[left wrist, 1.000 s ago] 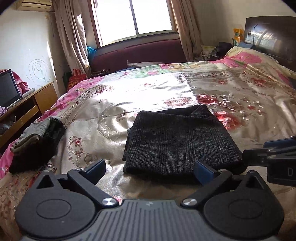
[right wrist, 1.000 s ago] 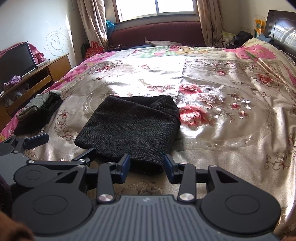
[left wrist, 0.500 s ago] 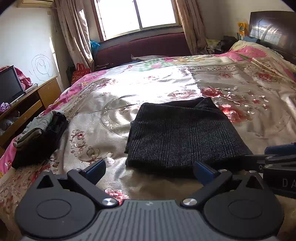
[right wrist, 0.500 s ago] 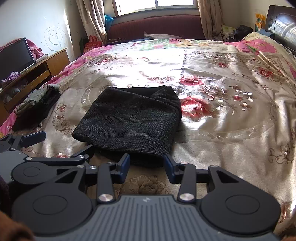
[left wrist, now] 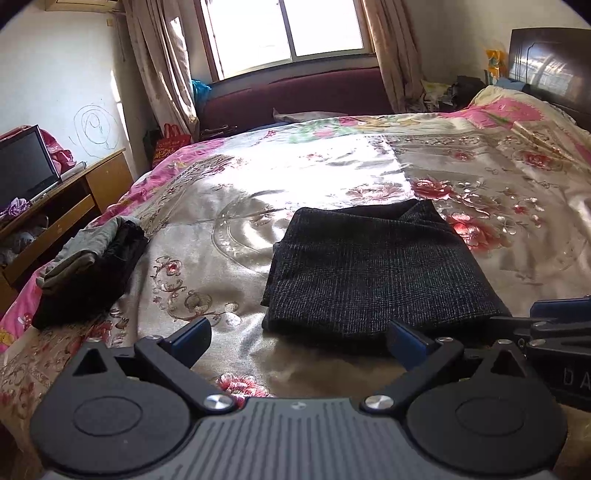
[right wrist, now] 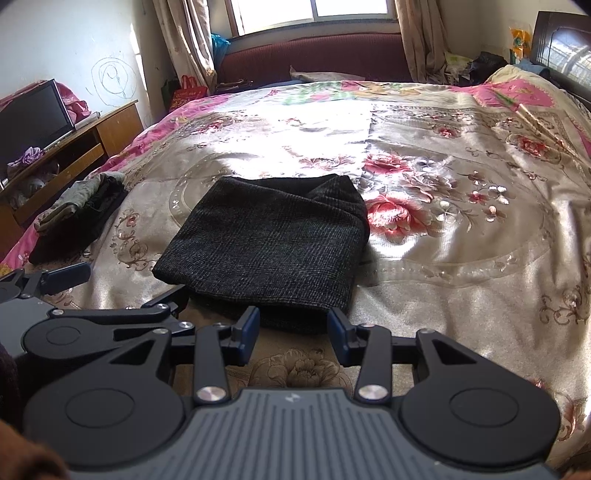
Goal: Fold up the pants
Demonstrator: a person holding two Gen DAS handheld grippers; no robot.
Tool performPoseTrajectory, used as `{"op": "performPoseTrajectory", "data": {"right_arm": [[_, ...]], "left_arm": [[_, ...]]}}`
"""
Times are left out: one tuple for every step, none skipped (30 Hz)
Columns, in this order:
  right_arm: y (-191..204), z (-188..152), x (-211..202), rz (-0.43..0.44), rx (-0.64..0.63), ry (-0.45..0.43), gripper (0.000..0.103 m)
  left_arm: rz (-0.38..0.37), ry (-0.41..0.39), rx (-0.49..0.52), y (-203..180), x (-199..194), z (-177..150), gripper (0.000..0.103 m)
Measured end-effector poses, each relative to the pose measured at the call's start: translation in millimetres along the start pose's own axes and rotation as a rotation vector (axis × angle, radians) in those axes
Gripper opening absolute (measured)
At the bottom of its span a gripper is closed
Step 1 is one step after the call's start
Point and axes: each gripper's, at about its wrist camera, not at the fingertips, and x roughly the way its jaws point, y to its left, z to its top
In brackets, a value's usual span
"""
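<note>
Both grippers have backed off and lifted a little since a second ago — the pants (left wrist: 373,266) sit lower and farther out in each view, nothing held. Left gripper (left wrist: 297,334): jaws spread wide, released. Right gripper (right wrist: 293,328): jaws parted by a narrower gap, also empty. The pants lie as a compact dark rectangle on the bed (right wrist: 461,229), dead ahead of both sets of jaws, near edge just beyond the fingertips and not touching them. Long axis runs roughly away from the grippers toward the window (left wrist: 284,33); the thick doubled end is at the far side. Left gripper faces the near left part, right gripper the near right corner — about equally close. Looks folded, likely finished or one tidy-up away. The cover is slick satin, so the bundle could slide if nudged. A second clothes pile (left wrist: 88,266) sits well apart at the left bed edge, TV stand (left wrist: 70,199) beyond.
</note>
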Motion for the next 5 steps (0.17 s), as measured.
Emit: {"op": "performPoseTrajectory", "data": {"right_arm": [[-0.1, -0.1, -0.6, 0.002, 0.002, -0.004, 0.042], [0.1, 0.1, -1.2, 0.003, 0.003, -0.005, 0.042], [0.0, -0.1, -1.4, 0.003, 0.003, -0.005, 0.042], [0.1, -0.4, -2.2, 0.004, 0.005, -0.009, 0.042], [0.2, -0.6, -2.8, 0.005, 0.006, -0.012, 0.042]], "left_arm": [[0.002, -0.005, -0.003, 0.4, -0.6, -0.1, 0.103], [0.006, -0.008, -0.004, 0.3, -1.4, 0.0, 0.103], [0.012, -0.01, -0.003, -0.2, -2.1, 0.0, 0.103], [0.015, -0.013, -0.004, -0.1, -2.9, -0.1, 0.103], [0.016, -0.016, -0.003, -0.1, -3.3, 0.1, 0.103]]}}
